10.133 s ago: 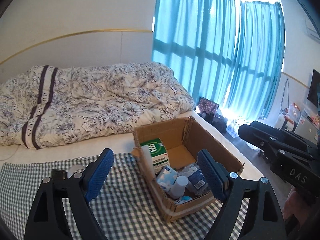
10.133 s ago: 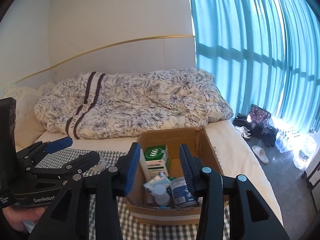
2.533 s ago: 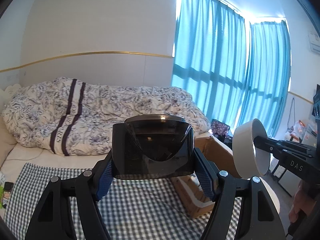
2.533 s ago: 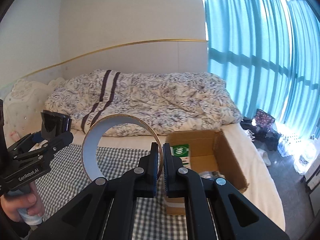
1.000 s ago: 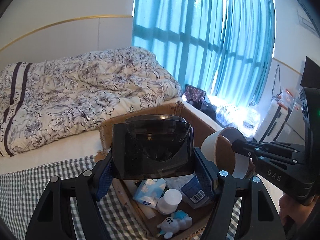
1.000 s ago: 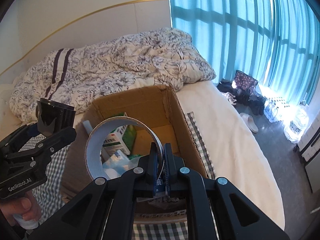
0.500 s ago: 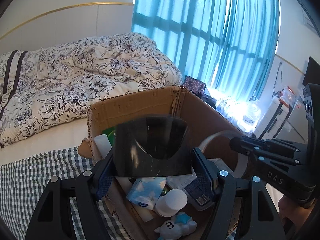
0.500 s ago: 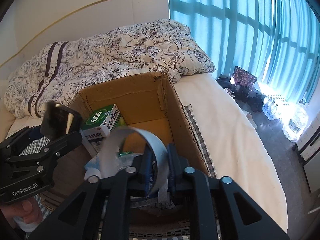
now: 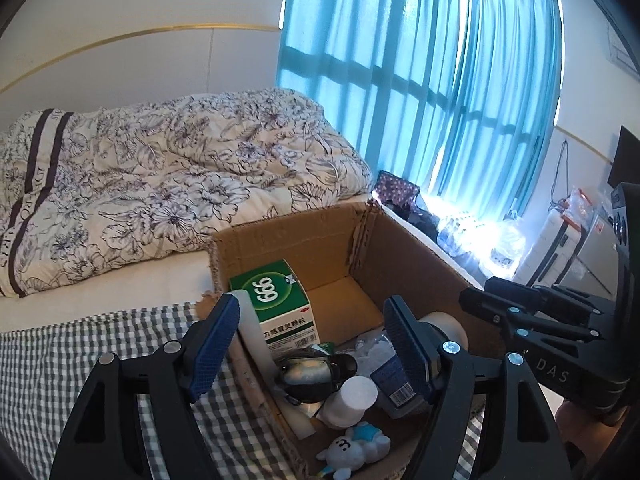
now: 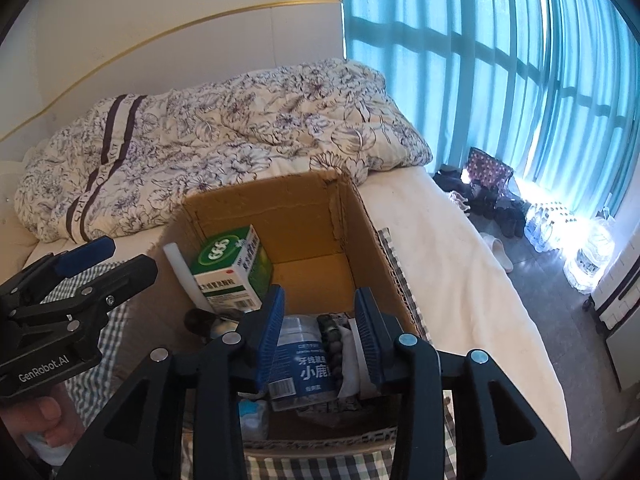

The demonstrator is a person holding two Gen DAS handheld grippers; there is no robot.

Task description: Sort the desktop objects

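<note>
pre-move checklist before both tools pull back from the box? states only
1. Left tool open, nothing between its pads: ok.
2. Right tool open, nothing held: ok.
3. Dark goggles lying inside the cardboard box, beside the green medicine carton: ok.
4. Tape roll inside the box, against its right wall: ok, though mostly hidden behind the left tool's finger.
5. Right tool's pads clear of the blue-labelled bottle and bead string beneath them: cannot tell.
6. More items left to sort on the checked cloth: cannot tell; only part of it shows.
</note>
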